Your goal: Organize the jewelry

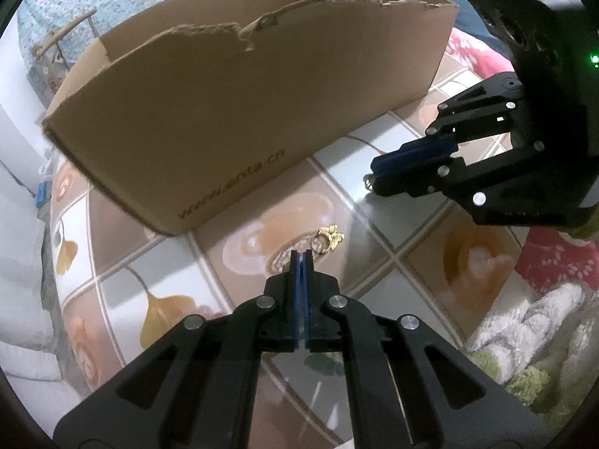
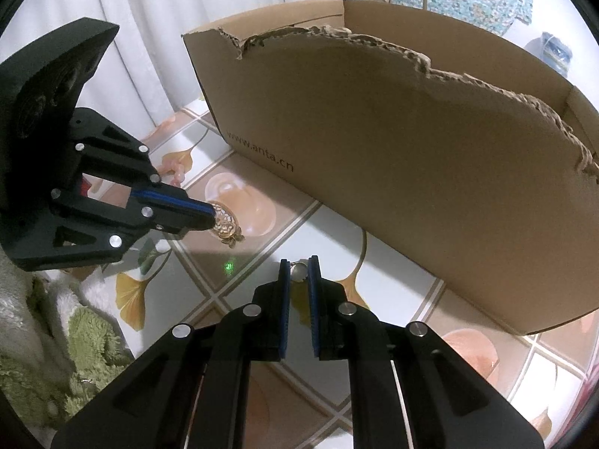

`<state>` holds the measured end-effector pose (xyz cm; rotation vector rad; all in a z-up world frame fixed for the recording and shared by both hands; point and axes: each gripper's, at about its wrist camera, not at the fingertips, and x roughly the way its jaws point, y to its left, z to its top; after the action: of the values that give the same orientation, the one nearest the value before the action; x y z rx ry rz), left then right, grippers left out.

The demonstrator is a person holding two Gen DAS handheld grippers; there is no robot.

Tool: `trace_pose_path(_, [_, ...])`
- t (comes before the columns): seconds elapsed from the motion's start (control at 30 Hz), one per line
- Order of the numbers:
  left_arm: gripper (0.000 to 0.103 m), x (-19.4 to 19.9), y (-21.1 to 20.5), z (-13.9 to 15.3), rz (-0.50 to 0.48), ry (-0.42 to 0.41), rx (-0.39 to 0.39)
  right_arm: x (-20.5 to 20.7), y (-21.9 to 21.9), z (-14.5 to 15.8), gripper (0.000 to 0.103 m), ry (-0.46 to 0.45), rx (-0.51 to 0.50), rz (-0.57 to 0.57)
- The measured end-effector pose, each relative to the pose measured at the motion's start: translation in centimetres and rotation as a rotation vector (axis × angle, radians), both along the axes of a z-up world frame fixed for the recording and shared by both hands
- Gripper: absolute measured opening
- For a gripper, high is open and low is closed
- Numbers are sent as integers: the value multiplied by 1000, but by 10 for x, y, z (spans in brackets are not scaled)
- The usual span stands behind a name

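Jewelry in both grips, and we are right in front of the cardboard box [image 2: 411, 157] on the patterned tabletop [image 1: 374, 232]. Our left gripper [image 1: 301, 251] has its blue pads pressed together on the band of a gold filigree ring [image 2: 224, 226], whose leafy ornament pokes out past the tips. Our right gripper [image 2: 298, 262] has its jaws nearly together, pinching a small round metal piece [image 2: 298, 270] between the very tips; we cannot tell whether it is a ring or an earring.

Both pieces sit low, close to the table, just short of the box's near wall. That wall is tall and its top edge [image 1: 318, 3] is torn and ragged, so we reckon the good way is to lift straight up first and clear the rim with room to spare before moving across. We want one hand over at a time, so the two grippers do not meet above the opening. Grips this shallow could slip if a piece snags the torn cardboard. We keep the pinch firm, lower well inside the box, and only then let go.
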<state>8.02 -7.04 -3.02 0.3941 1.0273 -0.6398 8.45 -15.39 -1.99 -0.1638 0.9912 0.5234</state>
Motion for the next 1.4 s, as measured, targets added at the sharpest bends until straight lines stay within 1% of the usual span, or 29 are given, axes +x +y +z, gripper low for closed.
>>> trace_pose_path(0.07, [1,-2,2,3,9,-8,-10,0,-1,0,10,0,4,0])
trace_pose_path(0.17, [3,-5,8,10,-1,-12,-73,-1,-1,-1,10,-1,7,-1])
trace_pose_path(0.2, [12,-6,11,11,-11,-13,-90,-1,-1,-1,10,-2,6,0])
trace_pose_path(0.23, [24,-8,10,13,-23,-25,-99,-2,-2,0,10,-2,6,0])
trace_pose_path(0.27, [26,-9,9,14,-36,-37,-95,-2,-2,-1,10,-1,6,-1])
trace_pose_path(0.4, [26,-10,3,10,-78,-42,-55,-2,-2,-1,10,1,9,-9])
trace_pose_path(0.6, [26,-1,-1,8,-61,-12,-42,-2,-4,-2,10,2,20,-16])
trace_pose_path(0.63, [26,-1,-1,9,-61,-11,-45,-2,-5,-2,10,3,22,-17])
trace_pose_path(0.67, [26,7,-10,11,-60,-10,-43,-1,-5,-2,10,3,24,-18])
trace_pose_path(0.8, [25,15,-14,16,-70,-15,-33,-1,-6,-3,10,3,26,-17])
trace_pose_path(0.87, [22,15,-14,13,-69,-15,-35,0,-6,-3,10,4,27,-20])
trace_pose_path(0.9, [18,16,-15,13,-66,-16,-35,0,-6,-3,10,4,29,-21])
trace_pose_path(1.03, [11,19,-17,11,-66,-13,-33,0,-7,-4,10,4,34,-24])
trace_pose_path(1.4, [10,19,-16,10,-68,-20,-32,-1,-11,-3,10,3,51,-29])
